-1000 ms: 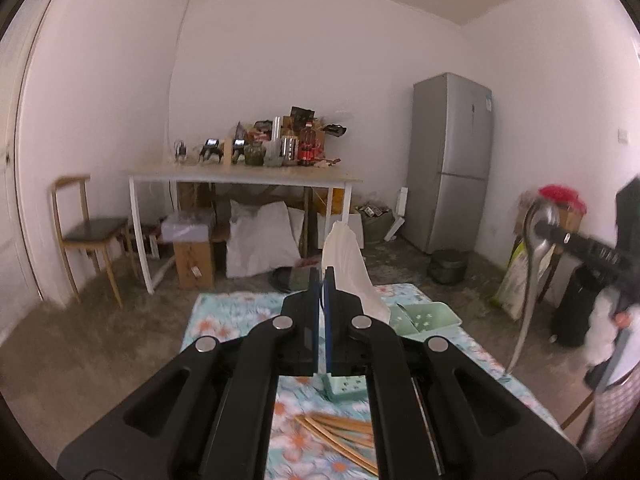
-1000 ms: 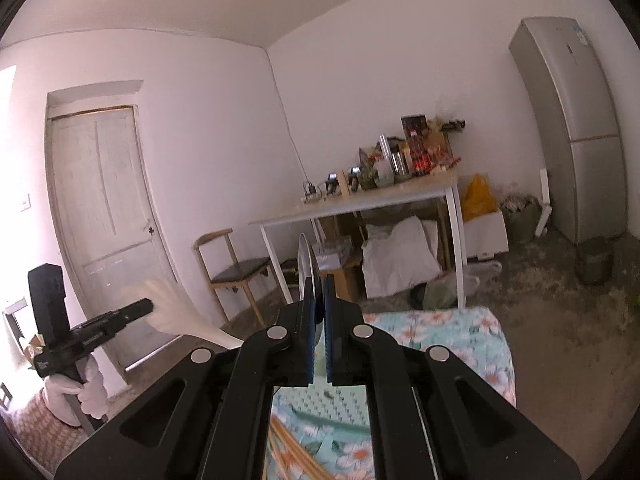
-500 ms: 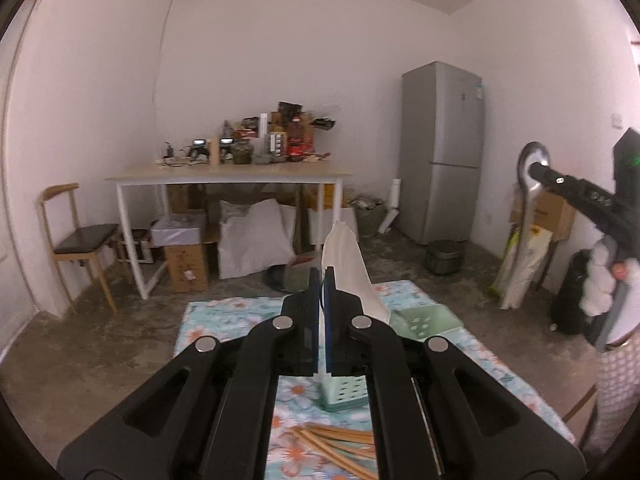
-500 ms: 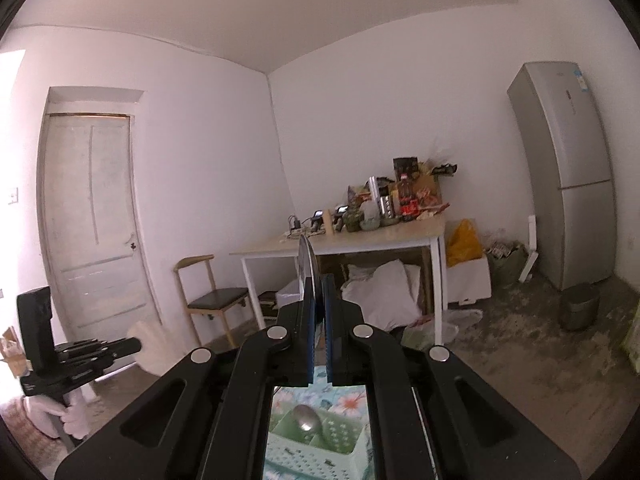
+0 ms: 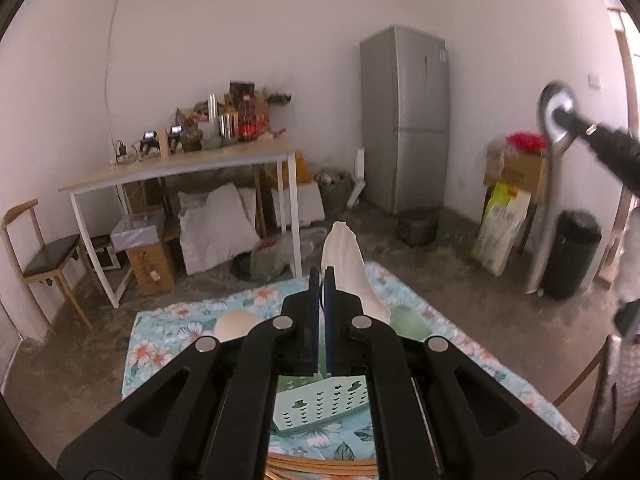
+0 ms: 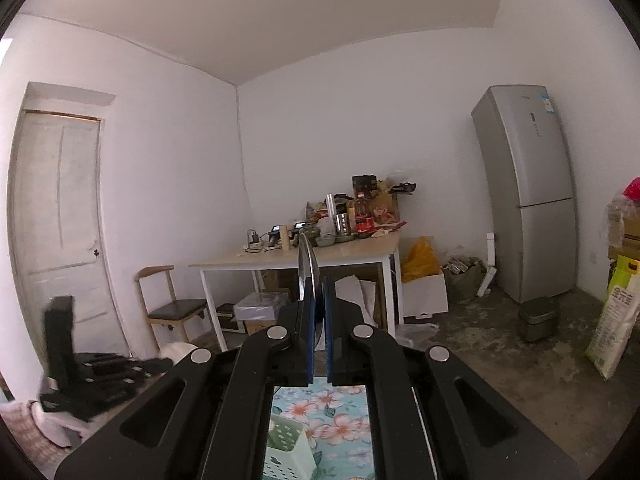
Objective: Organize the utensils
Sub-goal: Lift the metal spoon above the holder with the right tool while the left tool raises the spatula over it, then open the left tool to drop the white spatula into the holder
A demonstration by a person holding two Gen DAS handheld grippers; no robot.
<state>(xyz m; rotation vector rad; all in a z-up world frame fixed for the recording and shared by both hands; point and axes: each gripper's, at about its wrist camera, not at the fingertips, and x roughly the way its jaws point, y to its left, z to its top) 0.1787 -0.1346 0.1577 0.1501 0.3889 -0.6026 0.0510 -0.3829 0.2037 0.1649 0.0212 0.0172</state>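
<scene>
Both grippers are up in the air above a worktop covered with a flowered cloth (image 5: 168,332).

The left gripper (image 5: 322,300) has its jaws clamped together on a white spatula (image 5: 348,264), whose flat blade sticks up and forward from between the pads, leaning a little to the right. Below it on the cloth lies a pale green perforated basket (image 5: 324,404), partly hidden by the gripper's black body. A pale round bowl (image 5: 236,322) sits on the cloth to the left of the jaws, and a green rounded thing (image 5: 408,322), half covered, to their right. At the near edge some wooden chopsticks (image 5: 320,466) lie together on the cloth.

The right gripper (image 6: 317,328) points out level across the room. Its jaws are clamped on a metal spoon (image 6: 308,264), seen edge-on from its own camera. From the left camera the same spoon (image 5: 554,120) hangs with the bowl at the top and the handle running down, held well to the right of the cloth. The green basket (image 6: 286,452) shows under this gripper too.

The left gripper (image 6: 104,376) appears blurred low at the left of the right camera's view, held in a white-gloved hand (image 6: 32,420).

Behind stand a cluttered white table (image 5: 192,164), a wooden chair (image 5: 40,256) and a grey fridge (image 5: 404,120).
</scene>
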